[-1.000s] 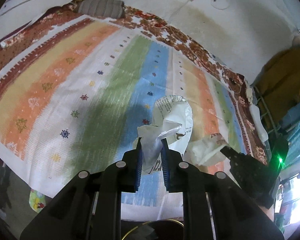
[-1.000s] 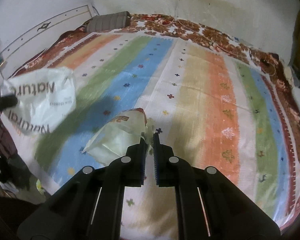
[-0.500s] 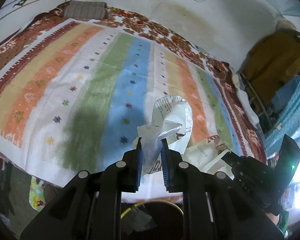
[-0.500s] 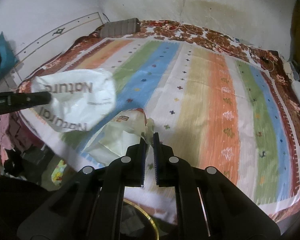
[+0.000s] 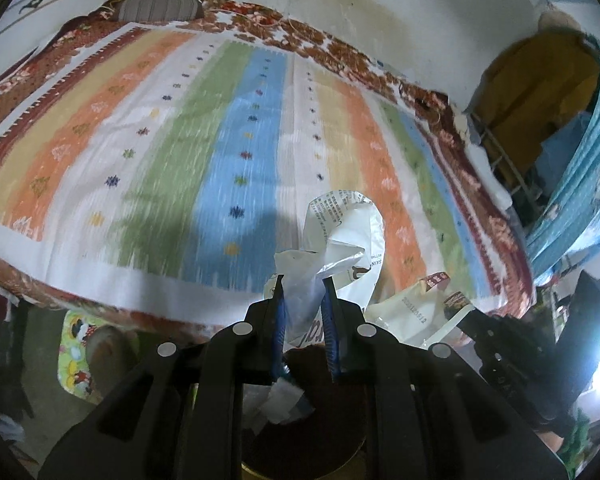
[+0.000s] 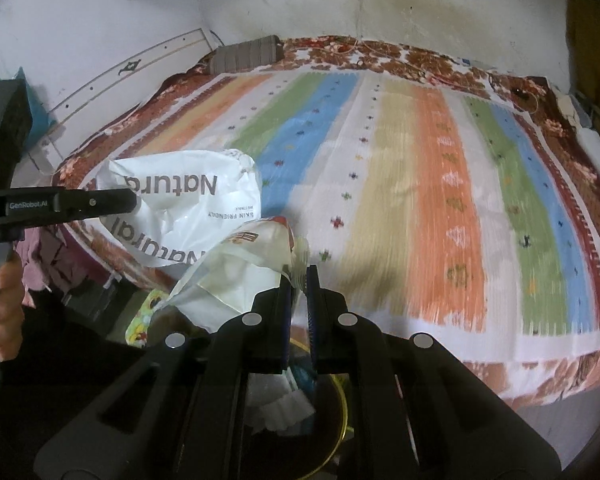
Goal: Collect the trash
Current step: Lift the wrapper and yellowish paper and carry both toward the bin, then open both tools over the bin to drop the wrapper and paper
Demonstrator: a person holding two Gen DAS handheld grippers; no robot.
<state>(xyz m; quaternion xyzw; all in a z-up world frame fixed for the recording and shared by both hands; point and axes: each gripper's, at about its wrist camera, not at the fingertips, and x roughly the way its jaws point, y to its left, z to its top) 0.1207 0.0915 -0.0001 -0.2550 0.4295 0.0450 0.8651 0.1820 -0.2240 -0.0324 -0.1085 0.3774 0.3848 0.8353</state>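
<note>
**Operator:** Claw status, both sides?

**Technician:** Left claw [image 5: 303, 286] is clamped on a bunched fold of the white plastic bag [image 5: 348, 236], the one printed "Natural"; the bag stands up past the fingertips. Right claw [image 6: 298, 276] has its jaws nearly together, pinching the edge of a cream snack wrapper [image 6: 236, 276] that trails off to its left side.

**Operator:** Location of the trash relative to the bed?

**Technician:** Both pieces hang in the air at the near edge of the striped bedspread [image 5: 204, 148], not resting on it. In the right wrist view the bag sits just left of and slightly above the wrapper; the two overlap and may be touching.

**Operator:** Where is the receptacle?

**Technician:** A dark bin with a yellow rim [image 6: 342, 400] lies directly below the claws, on the floor in front of the bed. Crumpled white paper [image 6: 284, 408] is already inside it. The bin is under the claw bodies, behind the fingertips, so each held piece is forward of the opening.

**Operator:** Which hand is nearer to it?

**Technician:** Judgement only: the right claw appears more centred over the rim. The wrapper's long axis runs down and left toward the bin, so it probably needs the shorter pull back before release. The bag, being bulkier, may catch the rim.
</note>
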